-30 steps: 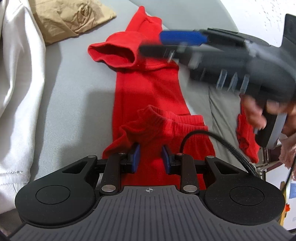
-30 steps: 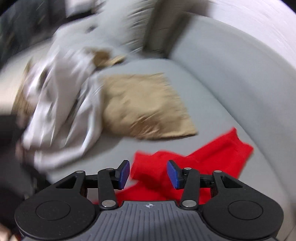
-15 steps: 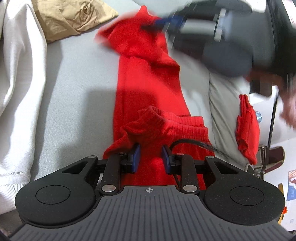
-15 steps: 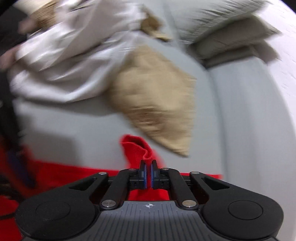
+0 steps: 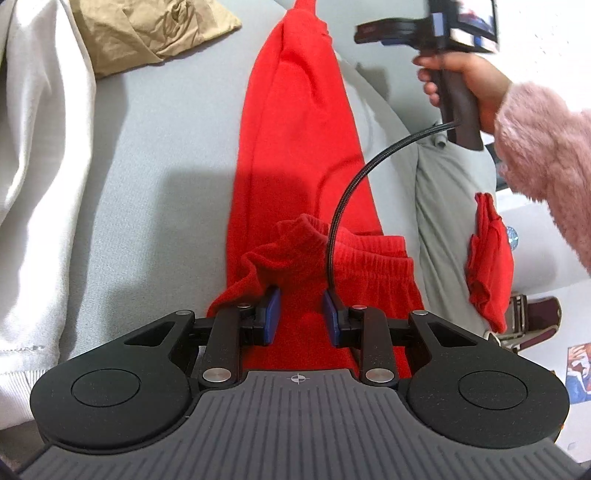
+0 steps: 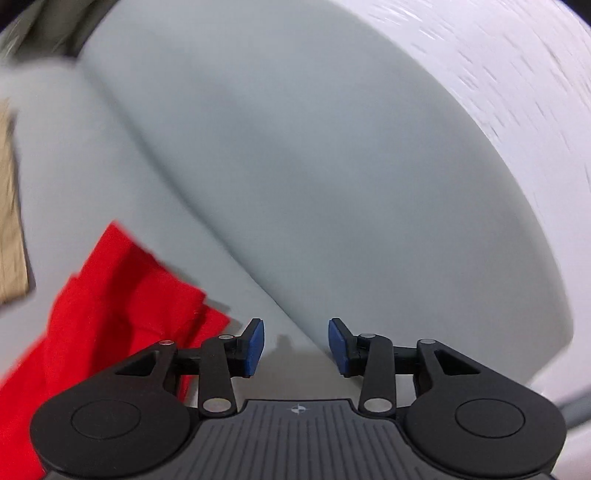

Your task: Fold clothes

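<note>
Red trousers (image 5: 295, 122) far hem cut off; right gripper (image 6: 295, 345) view blurred.

Soft matt red fleece trousers (image 5: 295, 155) lie on smooth grey sofa fabric (image 5: 166, 166) beside a fluffy pink sleeve (image 5: 543, 147).

You face grey sofa seat (image 5: 155, 177). Red trousers (image 5: 295, 147) stretched lengthwise along it; tan cloth (image 5: 147, 33) at far end; white garment (image 5: 33, 166) heaped at left.
</note>
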`<state>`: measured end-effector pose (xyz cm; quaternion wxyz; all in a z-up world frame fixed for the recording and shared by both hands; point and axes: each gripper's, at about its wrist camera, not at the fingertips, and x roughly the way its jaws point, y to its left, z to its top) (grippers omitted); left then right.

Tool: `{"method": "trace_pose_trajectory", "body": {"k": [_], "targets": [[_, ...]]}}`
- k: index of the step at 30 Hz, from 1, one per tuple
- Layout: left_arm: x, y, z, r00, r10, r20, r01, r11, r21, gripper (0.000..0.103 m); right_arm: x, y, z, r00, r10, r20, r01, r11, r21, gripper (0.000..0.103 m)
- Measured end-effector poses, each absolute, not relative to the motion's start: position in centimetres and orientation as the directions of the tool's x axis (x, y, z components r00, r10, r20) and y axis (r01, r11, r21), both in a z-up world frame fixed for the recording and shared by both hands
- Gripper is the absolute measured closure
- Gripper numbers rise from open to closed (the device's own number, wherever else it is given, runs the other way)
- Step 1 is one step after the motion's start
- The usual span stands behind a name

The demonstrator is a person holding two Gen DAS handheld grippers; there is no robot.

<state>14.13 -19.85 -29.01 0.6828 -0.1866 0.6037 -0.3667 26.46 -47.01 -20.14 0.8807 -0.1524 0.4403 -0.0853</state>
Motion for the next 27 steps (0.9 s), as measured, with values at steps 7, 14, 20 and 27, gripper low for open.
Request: {"method": "trace_pose_trajectory", "body": {"k": [7,14,20,27], "targets": [[14.1,-19.8,-28.7,0.009,-0.724,-0.69,0.281,0.664,-0.693,0.072,27.0,-48.4,-21.0,0.575,-0.08,-0.814,0.076,0.996,-0.044,0.067],[14.3,-19.8,-28.9,0.002,-0.726,-0.687,0.276,0.661,-0.698,0.072,28.5,-46.1,-23.6,0.518,-0.064,-0.853,0.014,0.998,-0.067,0.087],[14.3,-19.8,-28.9,0.003,-0.728,-0.685,0.275,0.659,-0.7,0.072,27.3,-47.9,-20.2,0.653,-0.105,-0.75,0.113,0.993,-0.041,0.099],[14.3,-19.7,-28.9,0.003,-0.728,-0.685,0.274,0.66,-0.7,0.072,26.5,-51.7,-21.9,0.59,-0.117,-0.799,0.233,0.972,0.03,0.067]]}}
